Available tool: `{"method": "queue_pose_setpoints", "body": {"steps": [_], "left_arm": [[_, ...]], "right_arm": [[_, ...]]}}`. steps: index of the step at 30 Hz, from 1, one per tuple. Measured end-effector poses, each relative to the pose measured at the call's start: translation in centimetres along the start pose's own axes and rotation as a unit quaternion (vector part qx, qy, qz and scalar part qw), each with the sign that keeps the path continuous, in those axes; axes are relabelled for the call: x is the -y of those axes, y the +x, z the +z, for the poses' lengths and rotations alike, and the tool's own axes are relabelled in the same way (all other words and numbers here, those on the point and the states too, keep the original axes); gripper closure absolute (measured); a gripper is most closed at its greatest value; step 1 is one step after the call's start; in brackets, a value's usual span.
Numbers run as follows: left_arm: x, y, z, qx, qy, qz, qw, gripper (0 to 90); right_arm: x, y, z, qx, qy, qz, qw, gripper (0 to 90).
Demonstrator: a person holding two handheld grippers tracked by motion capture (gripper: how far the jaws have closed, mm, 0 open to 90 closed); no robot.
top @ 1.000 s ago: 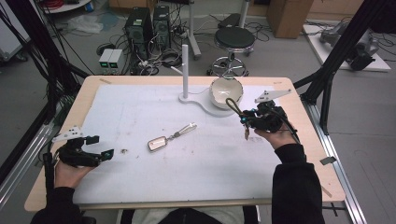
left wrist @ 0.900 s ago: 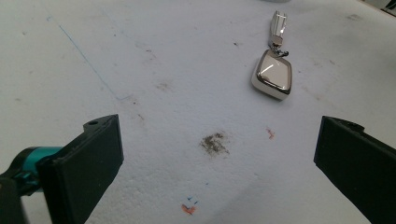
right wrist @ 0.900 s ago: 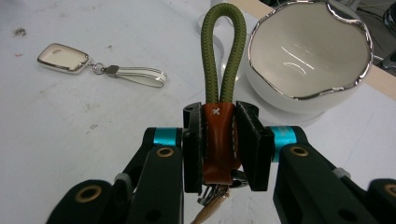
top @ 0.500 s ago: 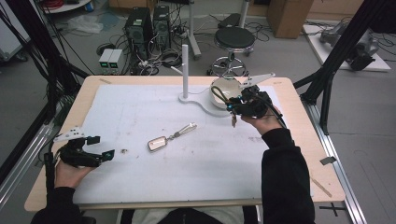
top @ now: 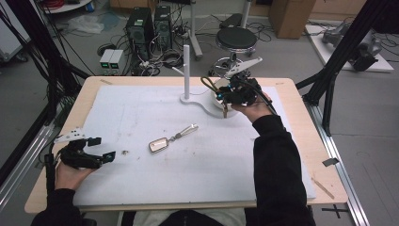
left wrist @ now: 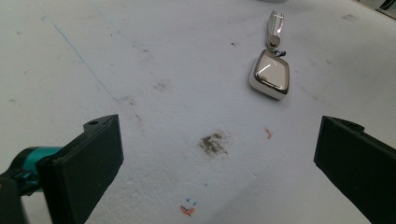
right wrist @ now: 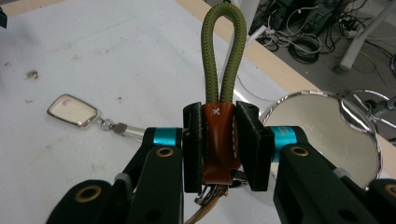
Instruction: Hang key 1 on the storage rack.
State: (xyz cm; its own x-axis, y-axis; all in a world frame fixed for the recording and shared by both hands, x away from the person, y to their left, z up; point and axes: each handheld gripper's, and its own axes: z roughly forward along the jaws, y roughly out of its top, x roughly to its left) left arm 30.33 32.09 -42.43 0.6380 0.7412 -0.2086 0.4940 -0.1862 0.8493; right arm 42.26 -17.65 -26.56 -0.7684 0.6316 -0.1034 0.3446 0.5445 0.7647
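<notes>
My right gripper is shut on a keychain's brown leather tab. Its olive cord loop sticks out past the jaws and small metal keys dangle below. The gripper hovers above the round mirror-like dish, just right of the white upright post. A silver keychain with a rectangular fob lies mid-table, also in the left gripper view. My left gripper rests open at the near left of the white mat, with nothing between its jaws.
The post stands on a white base at the back of the white mat. A small brown stain marks the mat ahead of the left gripper. Beyond the table's far edge are a stool, computer cases and cables.
My right gripper has carried the cord keychain left and upward, from the right side of the dish to above it, close to the post. The left gripper has stayed still.
</notes>
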Motion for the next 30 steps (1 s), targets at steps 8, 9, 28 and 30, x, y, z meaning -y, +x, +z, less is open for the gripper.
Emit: {"method": "queue_pose_setpoints", "body": {"steps": [8, 9, 28, 30], "left_arm": [[0.0, 0.1, 0.3, 0.005, 0.007, -0.002, 1.0000, 1.8], [0.1, 0.1, 0.4, 0.006, 0.009, -0.002, 0.9999, 1.8], [0.1, 0.2, 0.2, 0.007, 0.009, -0.005, 0.9999, 1.8], [0.1, 0.2, 0.2, 0.007, 0.009, -0.004, 0.9999, 1.8]], "right_arm": [[-2.4, -0.4, 1.3, -0.012, 0.002, -0.003, 0.9999, 72.8], [-2.7, -0.5, 1.5, -0.011, 0.004, -0.006, 0.9999, 72.7], [-6.7, -1.6, 4.3, -0.005, 0.010, -0.014, 0.9998, 72.7], [-7.2, -1.5, 4.6, -0.009, 0.009, -0.012, 0.9998, 72.7]]}}
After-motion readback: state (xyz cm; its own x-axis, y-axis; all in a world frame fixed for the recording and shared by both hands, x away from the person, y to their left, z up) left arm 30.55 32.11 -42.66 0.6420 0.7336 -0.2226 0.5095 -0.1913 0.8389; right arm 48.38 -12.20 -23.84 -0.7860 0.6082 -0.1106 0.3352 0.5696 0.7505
